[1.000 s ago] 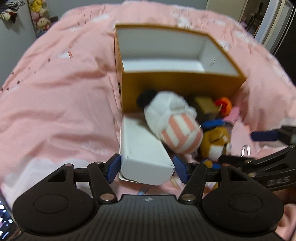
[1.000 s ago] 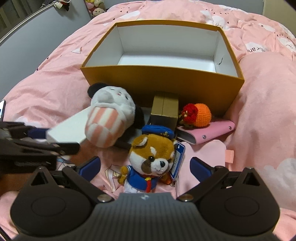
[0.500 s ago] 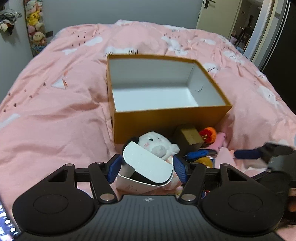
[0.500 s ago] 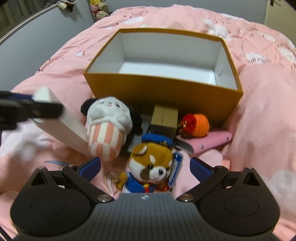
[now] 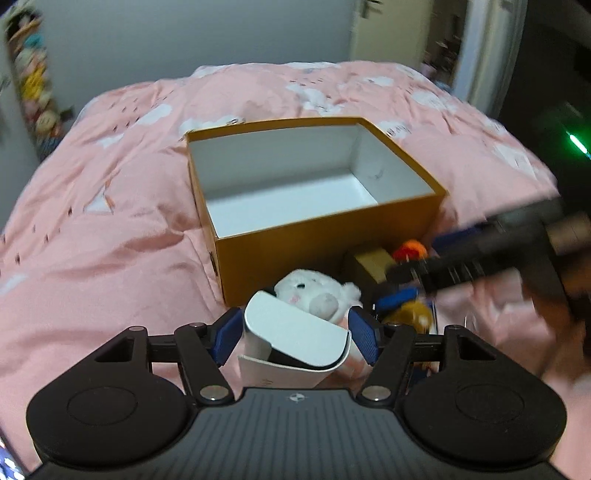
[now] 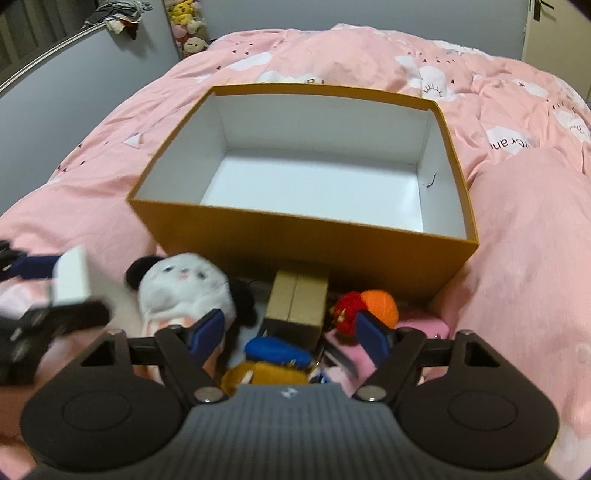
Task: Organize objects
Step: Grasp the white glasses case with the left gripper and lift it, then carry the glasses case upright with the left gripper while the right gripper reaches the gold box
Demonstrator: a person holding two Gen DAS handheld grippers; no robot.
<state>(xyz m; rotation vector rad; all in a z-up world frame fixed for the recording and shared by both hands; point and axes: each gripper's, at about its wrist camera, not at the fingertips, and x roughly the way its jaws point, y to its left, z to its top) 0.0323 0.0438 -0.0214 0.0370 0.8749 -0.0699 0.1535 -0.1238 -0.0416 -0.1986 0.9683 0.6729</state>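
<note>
My left gripper [image 5: 295,341] is shut on a white box [image 5: 295,336] and holds it up off the bed; the box also shows at the left of the right wrist view [image 6: 72,275]. An empty orange box [image 5: 314,192] with a white inside stands on the pink bed ahead, also in the right wrist view [image 6: 306,184]. My right gripper [image 6: 291,332] is open, low over a red-panda plush with a blue cap [image 6: 277,360]. Before the orange box lie a white plush [image 6: 184,284], a small brown box [image 6: 297,299], an orange-red yarn toy [image 6: 369,308] and a pink case [image 6: 424,326].
The pink duvet [image 5: 110,221] bulges up to the right of the orange box [image 6: 535,258]. A grey wall and hanging plush toys [image 6: 188,26] lie beyond the bed at the left. A doorway [image 5: 443,48] is at the far right.
My left gripper has lifted the white box off the bed and tipped it up. My right gripper has moved forward and down over the red-panda plush, with its jaws narrower than before.
</note>
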